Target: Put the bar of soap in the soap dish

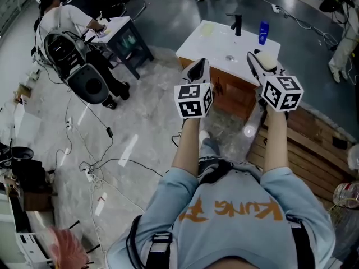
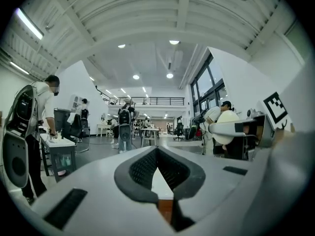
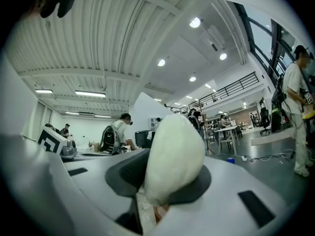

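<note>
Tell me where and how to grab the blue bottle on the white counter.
Take the blue bottle around its middle, coming level from the near side. It stands upright and slim, with the black faucet apart on its left, so the front is probably open. Use the shut, empty left tongs; the right tongs hold the soap.

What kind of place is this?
Probably a big lab or workshop hall, not a home: a lone sink counter stands on open floor, cables trail about, and a person works at a table.
</note>
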Demonstrator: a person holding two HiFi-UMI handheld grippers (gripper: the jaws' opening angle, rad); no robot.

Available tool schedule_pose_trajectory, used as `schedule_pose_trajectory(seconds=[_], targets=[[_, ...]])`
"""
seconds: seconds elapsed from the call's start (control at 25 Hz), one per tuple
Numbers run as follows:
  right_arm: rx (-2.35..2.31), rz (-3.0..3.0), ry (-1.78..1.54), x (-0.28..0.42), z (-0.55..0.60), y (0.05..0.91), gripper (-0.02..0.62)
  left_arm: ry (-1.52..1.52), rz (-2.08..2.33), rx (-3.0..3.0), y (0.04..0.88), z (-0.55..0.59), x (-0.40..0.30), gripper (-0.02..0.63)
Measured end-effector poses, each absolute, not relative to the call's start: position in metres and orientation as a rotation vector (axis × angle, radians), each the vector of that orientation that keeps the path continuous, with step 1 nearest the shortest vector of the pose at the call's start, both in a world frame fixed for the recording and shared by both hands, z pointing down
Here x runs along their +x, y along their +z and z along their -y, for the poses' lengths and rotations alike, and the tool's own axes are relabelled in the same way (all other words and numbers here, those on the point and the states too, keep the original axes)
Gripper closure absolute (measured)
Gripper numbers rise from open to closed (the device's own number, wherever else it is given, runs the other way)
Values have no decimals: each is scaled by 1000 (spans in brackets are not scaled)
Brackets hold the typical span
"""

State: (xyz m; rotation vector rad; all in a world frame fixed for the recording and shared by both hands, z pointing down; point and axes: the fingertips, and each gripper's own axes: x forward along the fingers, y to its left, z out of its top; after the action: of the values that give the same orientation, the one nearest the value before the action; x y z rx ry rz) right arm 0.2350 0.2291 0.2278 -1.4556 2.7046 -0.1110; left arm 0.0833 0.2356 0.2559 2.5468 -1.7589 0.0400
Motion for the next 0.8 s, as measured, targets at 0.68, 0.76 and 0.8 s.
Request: schedule_pose_trajectory(seconds=[0.68,0.76,0.8], targets=[[-1385,-2812,-364,112,-69,304,471,244,1708,2314,347,-82,-31,586],[-1406,-2815,-399,107,-46,312,471,247,1688,2303,354,-60,-37,586],[-1413,-2824,-403,104,-36,314,471,235,1679,2296,357,-49,-39,586]])
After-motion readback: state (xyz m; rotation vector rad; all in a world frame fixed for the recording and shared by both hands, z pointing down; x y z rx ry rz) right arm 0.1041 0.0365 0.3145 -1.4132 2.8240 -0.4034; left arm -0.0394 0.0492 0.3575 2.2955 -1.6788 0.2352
